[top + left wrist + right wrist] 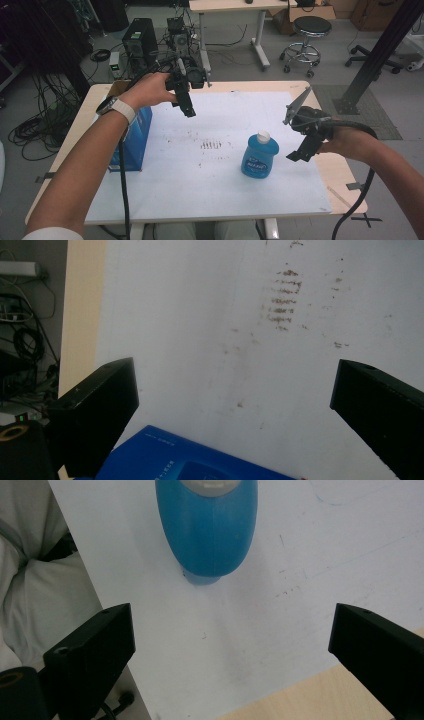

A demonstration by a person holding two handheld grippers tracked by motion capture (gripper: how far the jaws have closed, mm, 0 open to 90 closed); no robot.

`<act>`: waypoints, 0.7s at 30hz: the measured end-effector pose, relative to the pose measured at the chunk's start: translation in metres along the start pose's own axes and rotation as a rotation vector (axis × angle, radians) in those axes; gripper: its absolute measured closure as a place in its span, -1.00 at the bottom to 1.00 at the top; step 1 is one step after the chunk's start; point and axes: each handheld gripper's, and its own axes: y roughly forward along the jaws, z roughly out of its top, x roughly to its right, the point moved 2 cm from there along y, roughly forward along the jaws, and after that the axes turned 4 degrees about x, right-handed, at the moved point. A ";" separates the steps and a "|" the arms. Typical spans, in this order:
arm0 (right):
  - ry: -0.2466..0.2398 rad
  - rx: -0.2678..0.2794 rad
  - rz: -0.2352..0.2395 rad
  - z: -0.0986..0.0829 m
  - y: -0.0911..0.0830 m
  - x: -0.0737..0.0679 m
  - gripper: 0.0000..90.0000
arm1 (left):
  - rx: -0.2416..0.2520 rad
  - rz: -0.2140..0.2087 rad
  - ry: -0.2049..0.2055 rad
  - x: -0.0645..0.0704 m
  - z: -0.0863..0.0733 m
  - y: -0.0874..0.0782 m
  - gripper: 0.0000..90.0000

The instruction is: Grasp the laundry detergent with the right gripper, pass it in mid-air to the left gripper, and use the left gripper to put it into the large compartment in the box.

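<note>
A blue bottle [260, 156] (white cap on) is standing upright on the white mat [200, 190]. Both the left gripper [186, 102] and the right gripper [302, 150] are hovering with jaws spread, holding nothing.

Nothing is reading clearly: the blue bottle [260, 156] is carrying a label with blurred lettering, and the blue box [190, 457] left of that bottle is showing faint, illegible print.

Even, dim, cool-toned light; the white mat [210, 165] glares mildly at centre, corners darken toward ten o'clock, everything slightly soft.
</note>
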 end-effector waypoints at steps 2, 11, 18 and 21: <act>-0.002 0.004 -0.001 0.001 0.000 0.000 -0.91 | 0.000 0.001 -0.002 0.000 -0.001 0.000 -0.87; -0.004 0.027 0.007 0.002 0.000 0.002 -0.91 | 0.005 0.001 -0.008 0.000 -0.001 -0.002 -0.88; -0.006 0.056 0.010 0.000 0.001 0.002 -0.91 | 0.002 0.003 -0.008 0.002 -0.002 -0.004 -0.88; -0.004 0.069 0.012 -0.001 0.003 0.002 -0.91 | 0.009 0.003 -0.008 0.003 -0.002 -0.006 -0.88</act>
